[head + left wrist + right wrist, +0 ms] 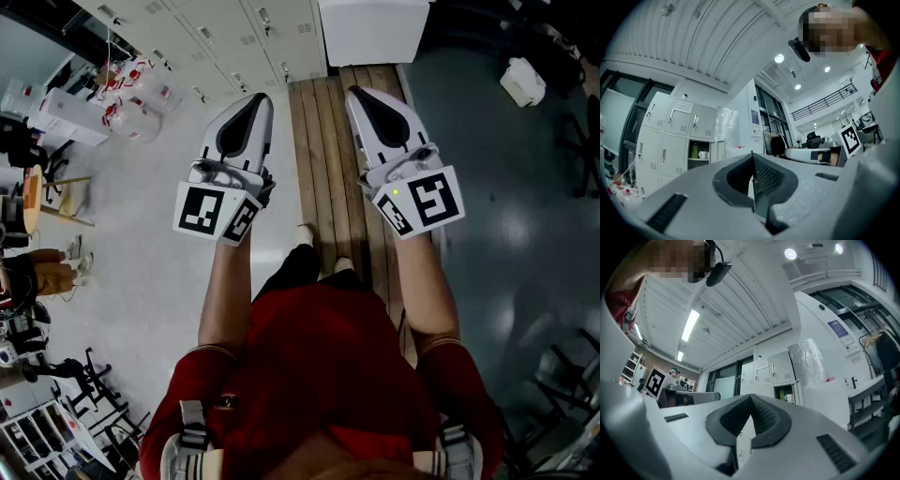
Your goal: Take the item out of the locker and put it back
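While they are held side by side and apart in front of the person, the left claw (pixel 261 101) and the right claw (pixel 356 94) are each shown with jaws pressed together and nothing between them. An open locker compartment (pixel 699 165) is seen in the pale locker bank, at nine o'clock from the left claw's tips and at three o'clock from the right claw's. A white mug (pixel 702 154) and a green bottle (pixel 694 151) are stood side by side on its shelf, well apart from both claws.
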Tool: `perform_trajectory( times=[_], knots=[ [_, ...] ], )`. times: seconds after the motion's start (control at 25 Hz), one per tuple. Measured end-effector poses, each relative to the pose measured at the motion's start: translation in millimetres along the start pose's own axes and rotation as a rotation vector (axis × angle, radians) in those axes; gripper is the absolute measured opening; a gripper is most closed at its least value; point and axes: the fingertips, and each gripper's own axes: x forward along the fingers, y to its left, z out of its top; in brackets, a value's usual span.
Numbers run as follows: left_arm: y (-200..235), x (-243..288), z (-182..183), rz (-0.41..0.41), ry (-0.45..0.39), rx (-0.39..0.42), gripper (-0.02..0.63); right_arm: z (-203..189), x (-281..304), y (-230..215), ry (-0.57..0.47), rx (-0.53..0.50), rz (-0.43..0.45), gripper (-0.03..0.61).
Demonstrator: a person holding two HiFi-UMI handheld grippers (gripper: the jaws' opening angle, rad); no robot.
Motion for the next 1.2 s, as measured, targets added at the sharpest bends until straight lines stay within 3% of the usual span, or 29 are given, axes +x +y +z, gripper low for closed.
perform_trajectory(
  times=[0.2, 0.88, 1.2],
  knots=[
    [38, 20, -19, 0.004, -0.015, -0.029, 0.005, -22, 42, -8, -0.007, 0.051, 0.014, -0.009],
    [258, 112, -47, 0.043, -0.076, -0.075, 0.006, -80, 274, -47, 0.058, -0.021, 0.023, -0.009],
    [308, 169, -55, 0.046, -0.053, -0.065, 0.005, -98, 345, -94, 0.063, -0.011, 0.008, -0.009]
  ],
)
